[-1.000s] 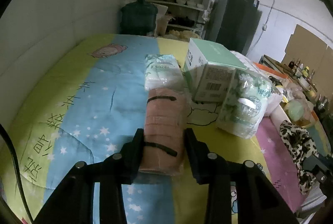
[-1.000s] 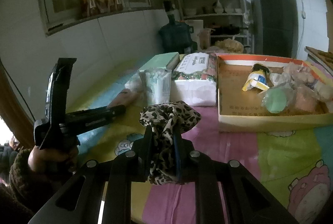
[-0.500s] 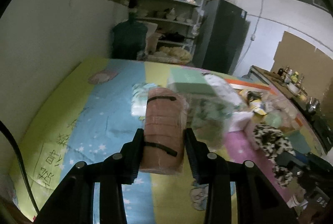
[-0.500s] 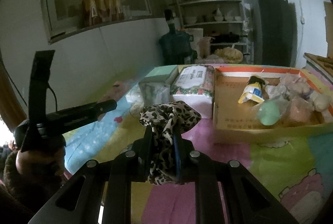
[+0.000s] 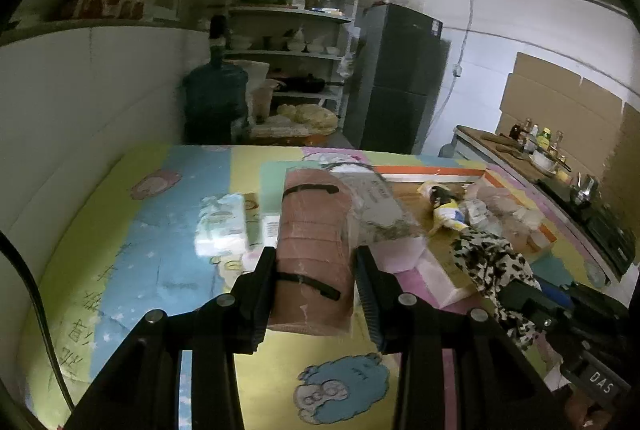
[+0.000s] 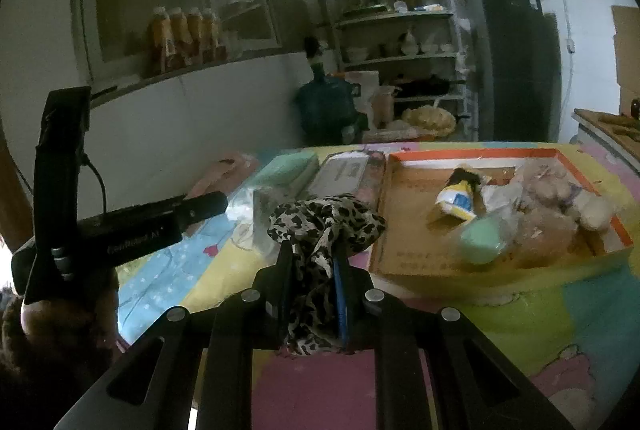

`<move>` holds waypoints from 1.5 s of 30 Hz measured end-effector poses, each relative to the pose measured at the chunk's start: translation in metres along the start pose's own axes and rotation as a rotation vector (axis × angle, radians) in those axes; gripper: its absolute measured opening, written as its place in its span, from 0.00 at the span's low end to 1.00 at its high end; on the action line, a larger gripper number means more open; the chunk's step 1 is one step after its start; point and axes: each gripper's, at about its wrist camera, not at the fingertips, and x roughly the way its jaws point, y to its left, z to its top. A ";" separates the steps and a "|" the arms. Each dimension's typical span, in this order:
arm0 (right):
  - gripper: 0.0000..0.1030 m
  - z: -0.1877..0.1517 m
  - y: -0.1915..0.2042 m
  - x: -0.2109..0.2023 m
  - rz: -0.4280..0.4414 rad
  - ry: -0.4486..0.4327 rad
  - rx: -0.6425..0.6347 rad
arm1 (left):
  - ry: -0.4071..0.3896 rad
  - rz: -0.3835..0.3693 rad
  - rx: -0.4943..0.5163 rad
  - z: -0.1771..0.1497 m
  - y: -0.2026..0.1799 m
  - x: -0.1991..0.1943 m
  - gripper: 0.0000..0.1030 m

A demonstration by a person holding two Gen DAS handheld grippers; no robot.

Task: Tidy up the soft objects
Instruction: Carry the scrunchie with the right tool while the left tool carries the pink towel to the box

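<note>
My left gripper (image 5: pixel 314 270) is shut on a pink rolled pack (image 5: pixel 314 242) with black bands and holds it above the colourful mat. My right gripper (image 6: pixel 312 270) is shut on a leopard-print cloth (image 6: pixel 324 226), which also shows in the left wrist view (image 5: pixel 490 262). A shallow cardboard box (image 6: pixel 408 266) with an orange rim lies ahead on the right and holds several soft items, among them a green round one (image 6: pixel 480 238) and plush toys (image 6: pixel 560 190). The left gripper's body (image 6: pixel 140 226) shows at left in the right wrist view.
Tissue packs (image 5: pixel 222 226) and a green box (image 6: pixel 286 170) lie on the mat (image 5: pixel 132 270) left of the cardboard box. A water jug (image 5: pixel 214 102), shelves (image 5: pixel 292 42) and a dark fridge (image 5: pixel 400 90) stand beyond the table. A white wall runs along the left.
Both grippers have risen and tilted up, each keeping its load. The left gripper swung right, so the cardboard box and the right gripper now show in its view.
</note>
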 end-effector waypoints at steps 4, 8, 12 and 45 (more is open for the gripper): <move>0.17 0.004 -0.008 -0.004 -0.005 -0.014 0.002 | -0.003 -0.018 0.016 0.006 -0.014 0.002 0.38; 0.17 0.009 -0.018 -0.008 -0.012 -0.030 0.003 | -0.013 -0.042 0.033 0.013 -0.029 0.005 0.38; 0.17 0.013 -0.028 -0.012 -0.024 -0.048 0.006 | -0.019 -0.060 0.046 0.021 -0.045 0.011 0.38; 0.17 0.047 -0.121 -0.031 -0.129 -0.161 0.056 | -0.007 -0.137 0.092 0.065 -0.136 0.079 0.38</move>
